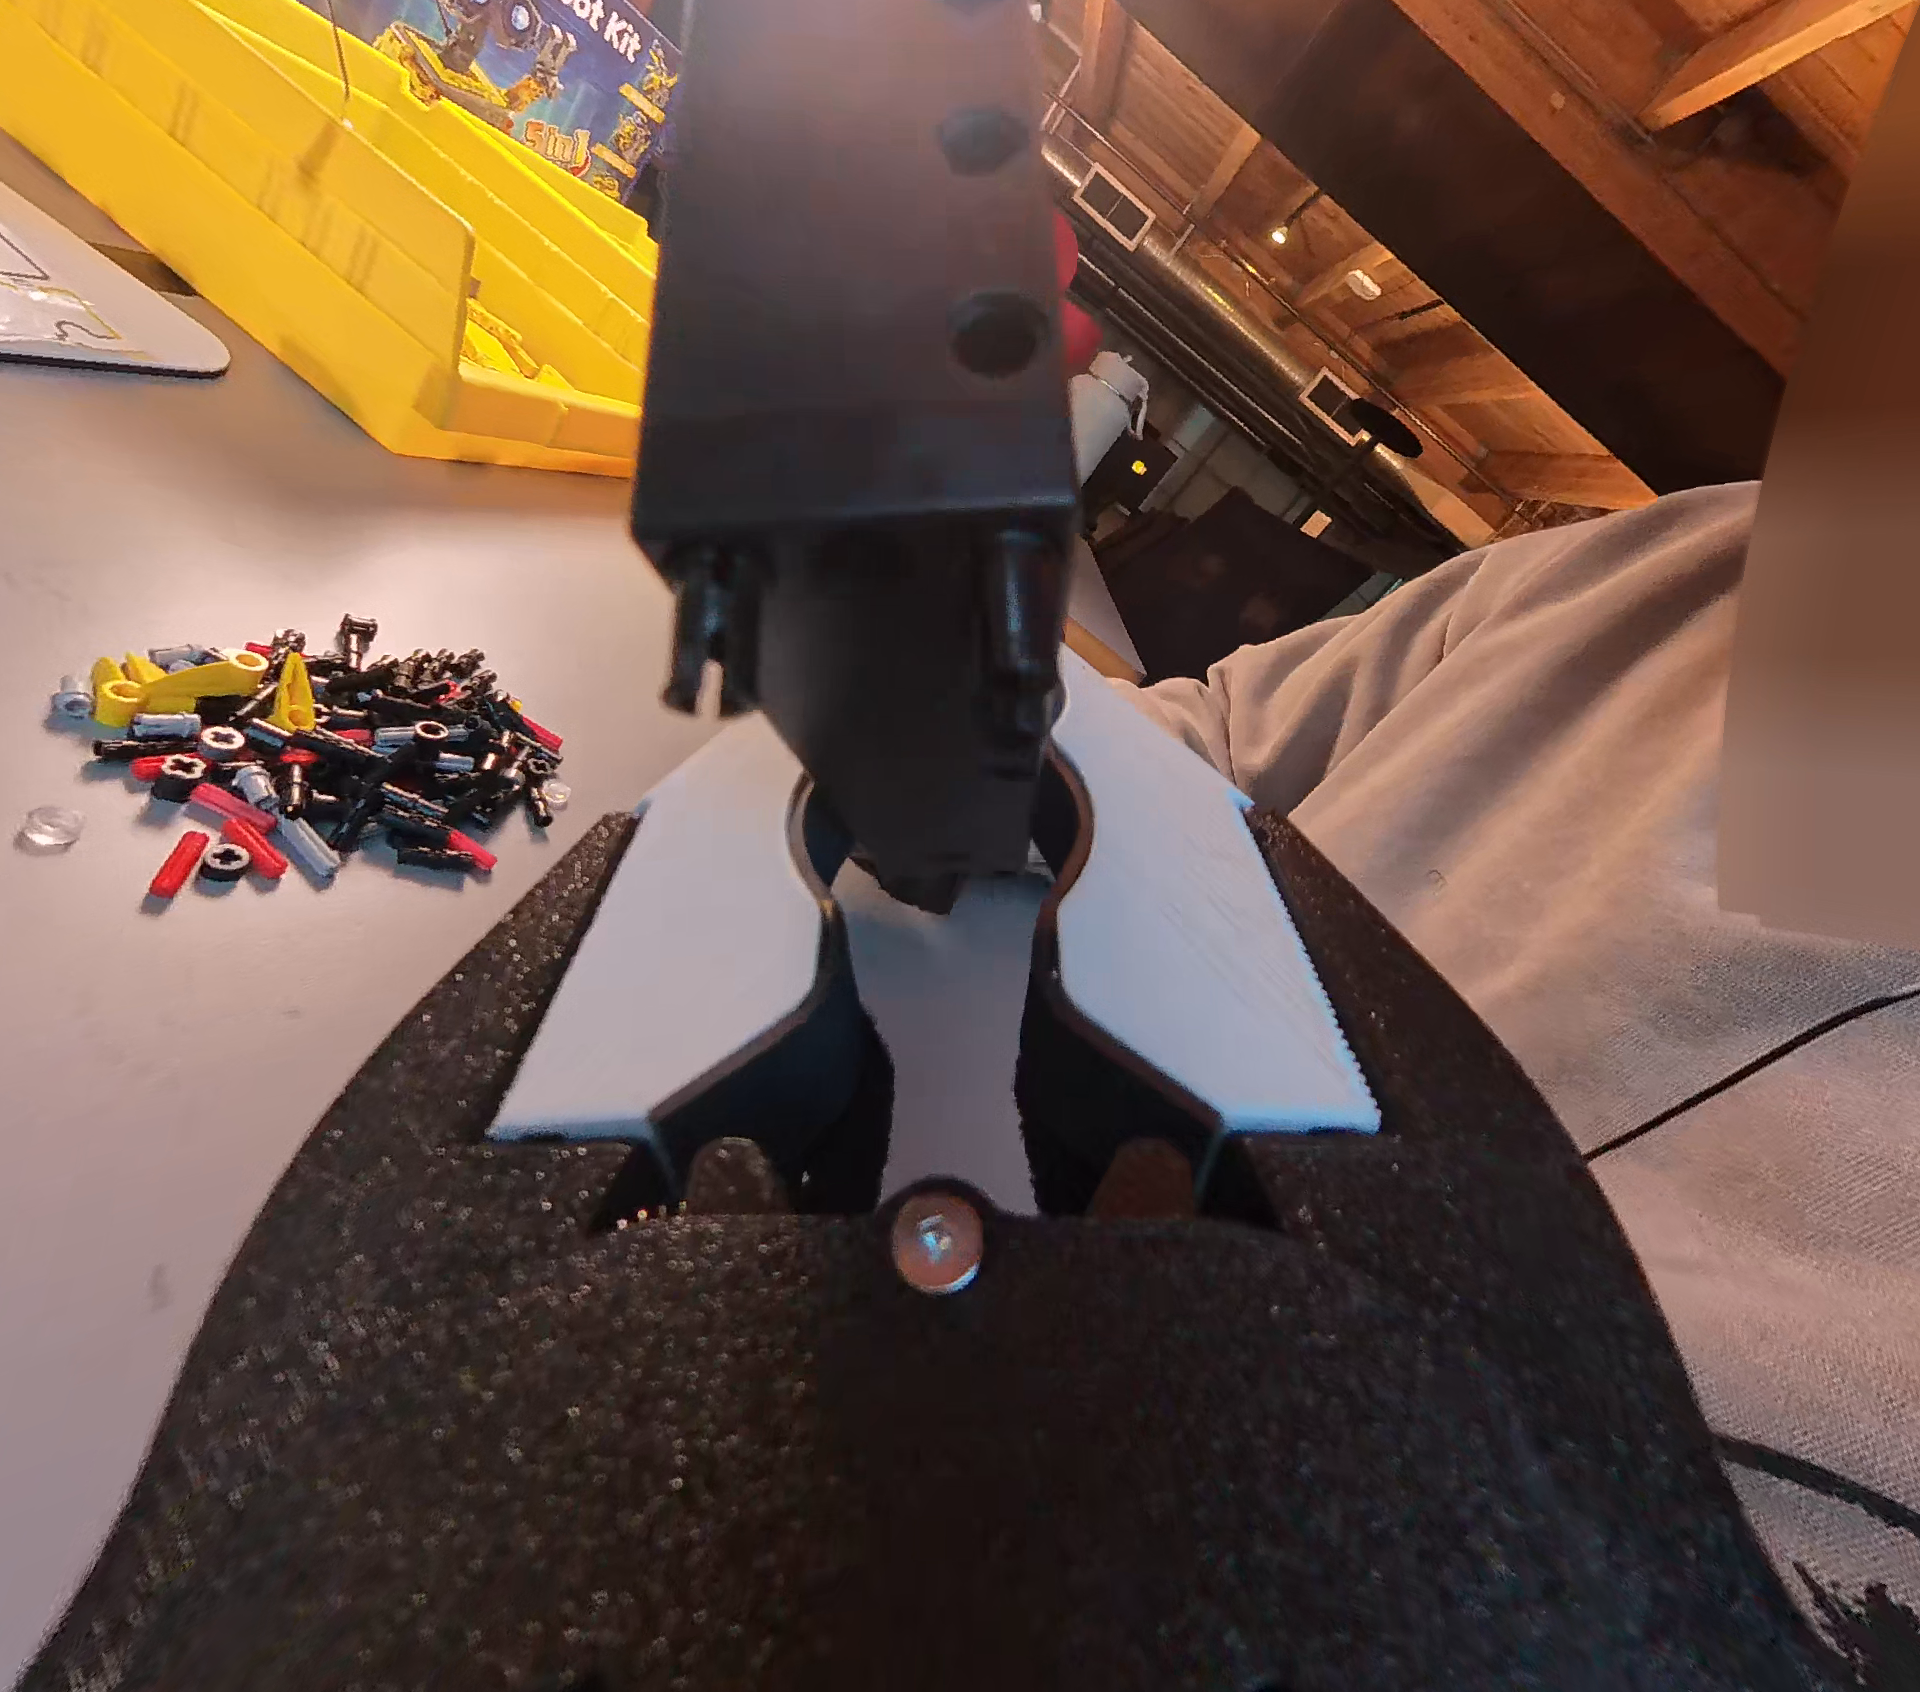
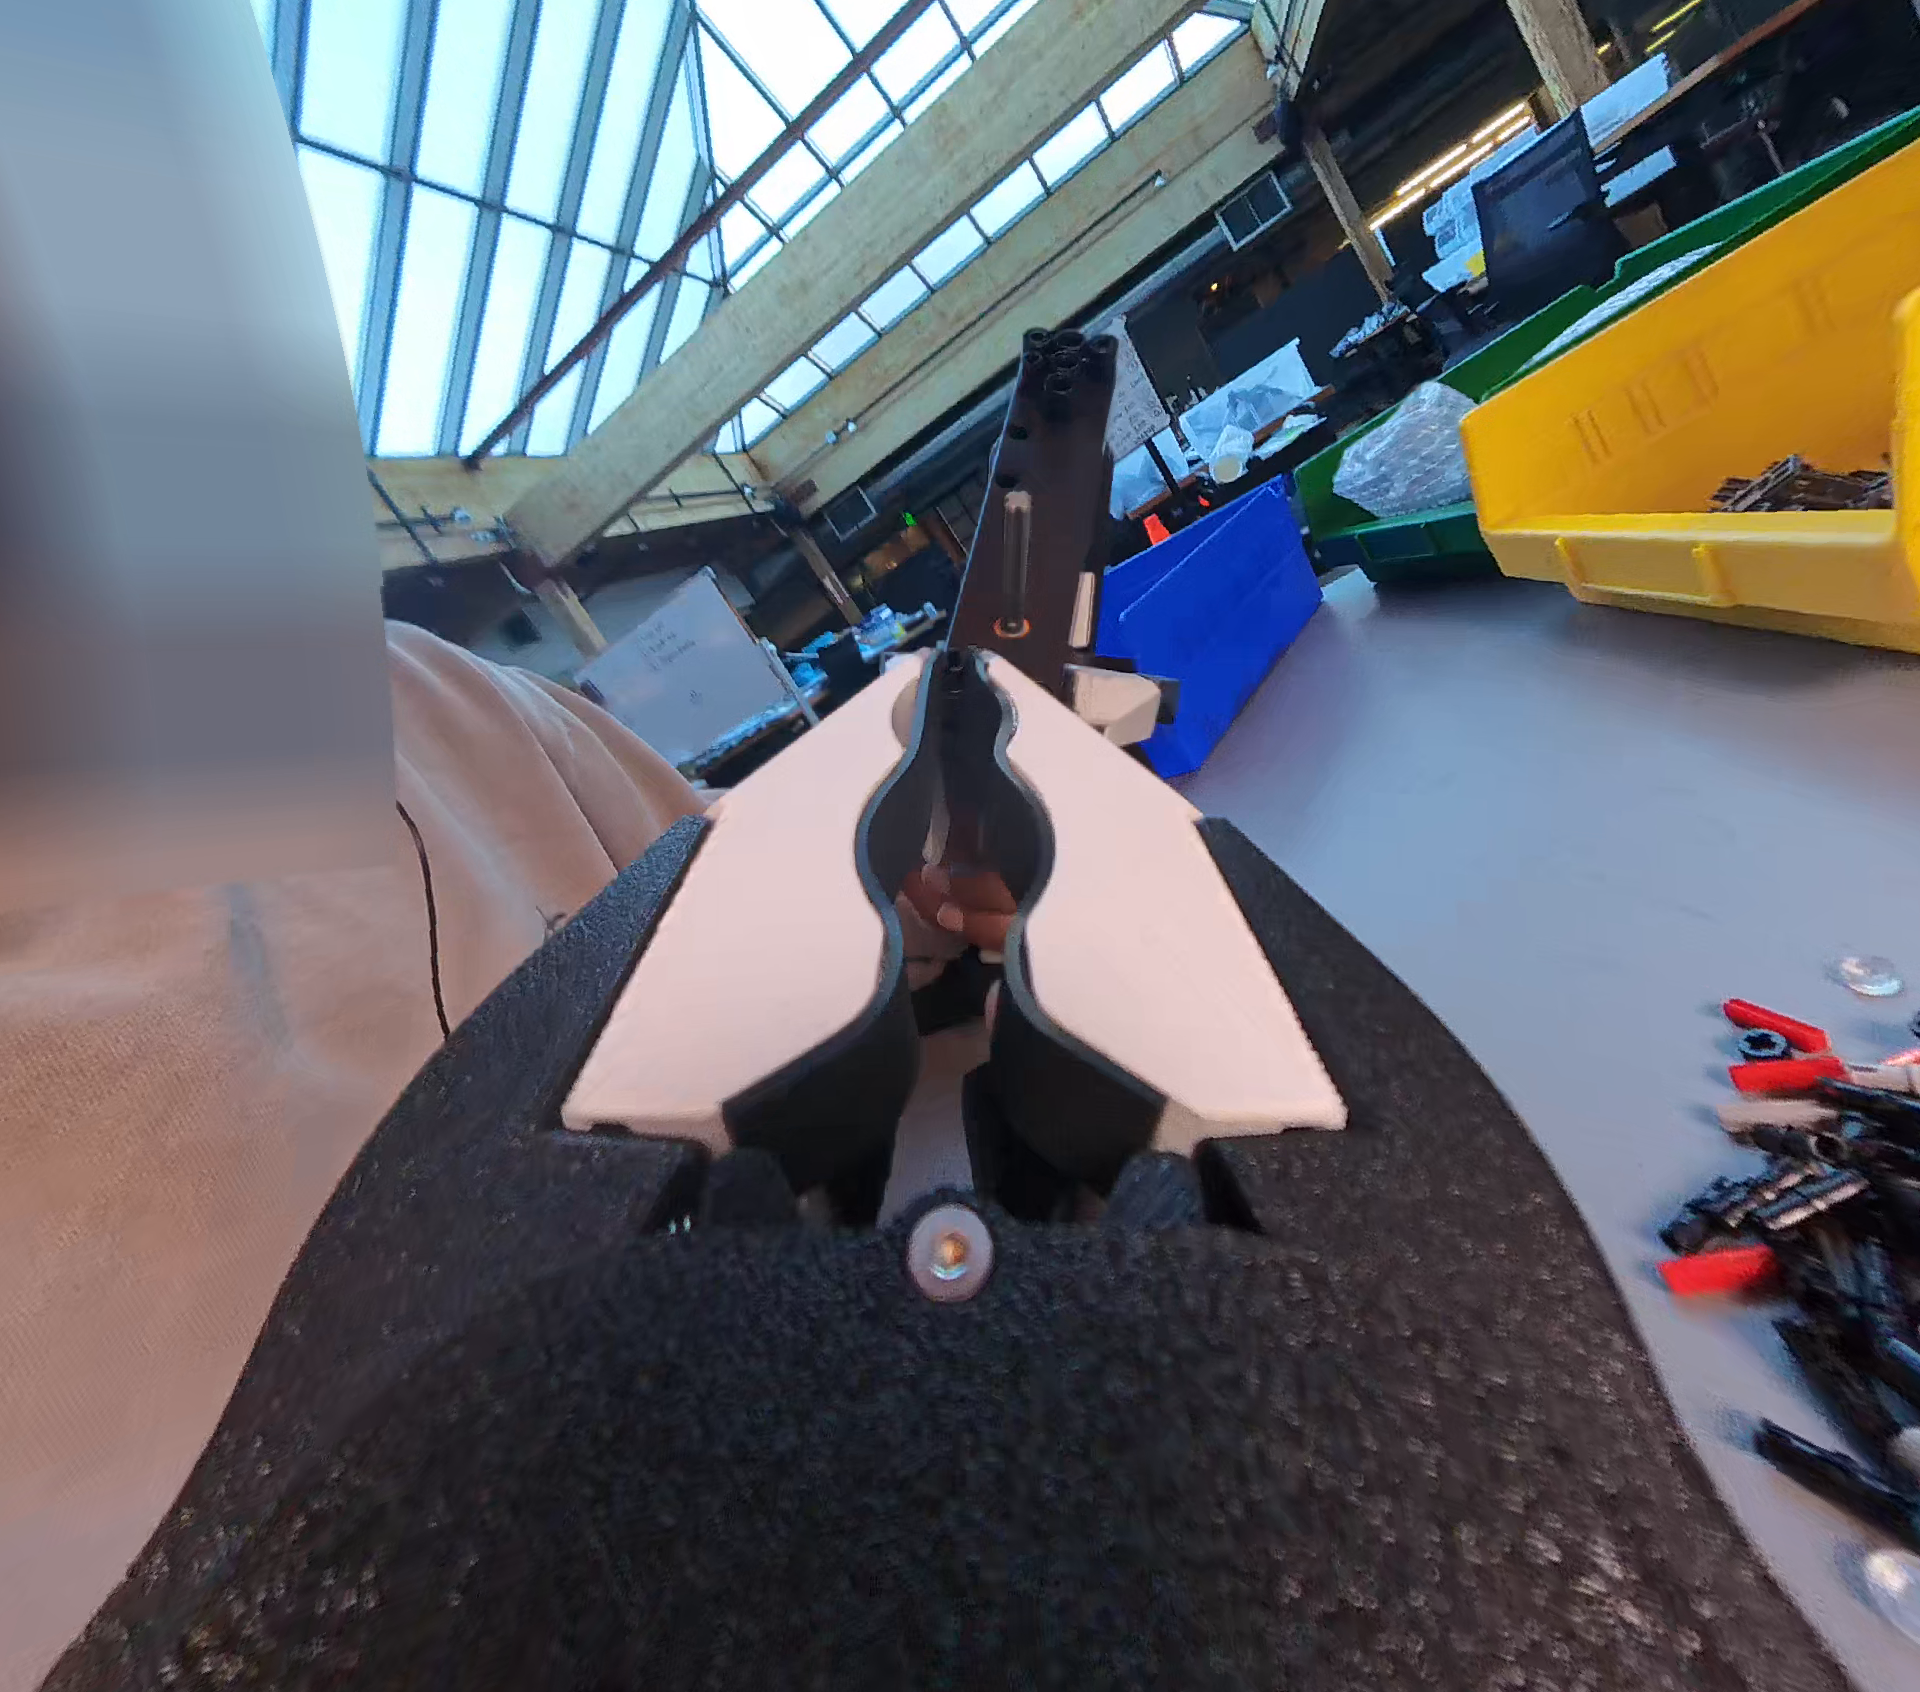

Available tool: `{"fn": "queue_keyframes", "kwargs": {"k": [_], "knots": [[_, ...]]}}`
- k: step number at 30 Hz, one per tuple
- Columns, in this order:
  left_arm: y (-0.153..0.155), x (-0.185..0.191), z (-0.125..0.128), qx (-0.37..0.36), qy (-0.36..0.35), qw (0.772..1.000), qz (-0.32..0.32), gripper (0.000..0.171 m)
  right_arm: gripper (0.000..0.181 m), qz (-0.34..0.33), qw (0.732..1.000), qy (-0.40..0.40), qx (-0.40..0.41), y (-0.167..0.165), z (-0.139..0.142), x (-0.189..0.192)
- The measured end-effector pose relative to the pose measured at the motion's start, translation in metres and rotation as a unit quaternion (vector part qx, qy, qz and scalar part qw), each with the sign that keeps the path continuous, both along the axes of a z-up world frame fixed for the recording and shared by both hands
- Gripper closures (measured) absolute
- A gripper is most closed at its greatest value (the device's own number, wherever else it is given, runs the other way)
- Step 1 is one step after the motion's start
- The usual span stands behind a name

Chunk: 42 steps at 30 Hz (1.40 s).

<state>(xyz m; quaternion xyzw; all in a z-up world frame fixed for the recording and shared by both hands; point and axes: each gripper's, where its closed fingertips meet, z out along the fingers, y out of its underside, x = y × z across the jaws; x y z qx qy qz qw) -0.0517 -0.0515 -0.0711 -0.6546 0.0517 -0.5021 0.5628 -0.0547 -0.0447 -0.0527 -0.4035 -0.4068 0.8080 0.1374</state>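
Skylight [image 2: 499, 84] over grey table [image 1: 312, 1071]; both fingers pairs pinching black block [image 1: 862, 271].

Left gripper [image 1: 935, 821]: speckled black foam-textured body w/ two flat white finger plates edged in glossy black, wavy inner contours; silver round-head screw [image 1: 935, 1245] sitting at centre base. Right gripper [image 2: 961, 686]: showing the same build, i.e. grainy black shell, white plates, silver centre screw [image 2: 948, 1252]. Person is wearing a light beige-grey fleece top [image 1: 1475, 769], w/ a thin black cable [image 1: 1725, 1083] running across the fabric.
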Motion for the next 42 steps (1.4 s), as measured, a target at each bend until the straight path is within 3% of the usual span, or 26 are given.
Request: {"fn": "queue_keyframes", "kwargs": {"k": [4,5,6,8,10,13,15,18,22,26,29,32,35,38,42], "knots": [[0.004,-0.007,-0.004,-0.011,-0.011,1.0,0.022,0.145,0.181,-0.019,0.997,0.016,-0.067,0.013,0.009,-0.008],[0.003,-0.011,-0.026,-0.037,0.027,0.998,0.036,0.145,0.181,-0.046,0.984,0.054,-0.162,0.051,0.031,-0.001],[0.0,-0.014,-0.036,-0.062,-0.001,0.997,0.036,0.145,0.18,-0.104,0.979,0.083,-0.155,0.085,0.045,0.008],[0.001,-0.017,-0.023,-0.04,-0.013,0.998,0.043,0.145,0.18,-0.148,0.986,0.067,-0.026,0.09,0.05,0.013],[0.007,-0.016,-0.011,-0.018,0.0,0.999,0.042,0.145,0.179,-0.156,0.981,-0.016,0.11,0.076,0.012,-0.002],[0.015,-0.029,-0.033,-0.036,0.105,0.99,0.083,0.145,0.178,-0.161,0.925,-0.141,0.315,0.079,-0.056,-0.018],[0.015,-0.035,-0.042,-0.05,0.123,0.987,0.094,0.145,0.178,-0.197,0.868,-0.175,0.42,0.097,-0.08,-0.027],[0.013,-0.035,-0.045,-0.053,0.139,0.984,0.094,0.145,0.178,-0.186,0.815,-0.218,0.503,0.1,-0.111,-0.033],[0.01,-0.032,-0.043,-0.044,0.137,0.986,0.088,0.145,0.164,-0.201,0.796,-0.222,0.526,0.102,-0.119,-0.034],[0.005,-0.028,-0.034,-0.018,0.125,0.989,0.071,0.145,0.152,-0.211,0.835,-0.179,0.475,0.097,-0.092,-0.031],[0.0,-0.021,-0.028,0.01,0.136,0.989,0.054,0.145,0.151,-0.137,0.914,-0.1,0.368,0.057,-0.052,-0.022],[-0.006,-0.01,-0.023,0.04,0.154,0.987,0.032,0.145,0.151,-0.047,0.963,-0.044,0.261,0.022,-0.019,-0.006],[-0.011,0.002,-0.02,0.061,0.164,0.985,0.013,0.145,0.155,-0.004,0.977,-0.026,0.213,-0.001,-0.01,0.001],[-0.015,0.01,-0.017,0.074,0.169,0.983,0.001,0.145,0.178,-0.005,0.973,-0.018,0.23,-0.012,-0.013,0.003],[-0.017,0.012,-0.014,0.076,0.165,0.983,-0.002,0.145,0.178,-0.012,0.977,-0.002,0.211,-0.015,-0.007,0.005]]}}
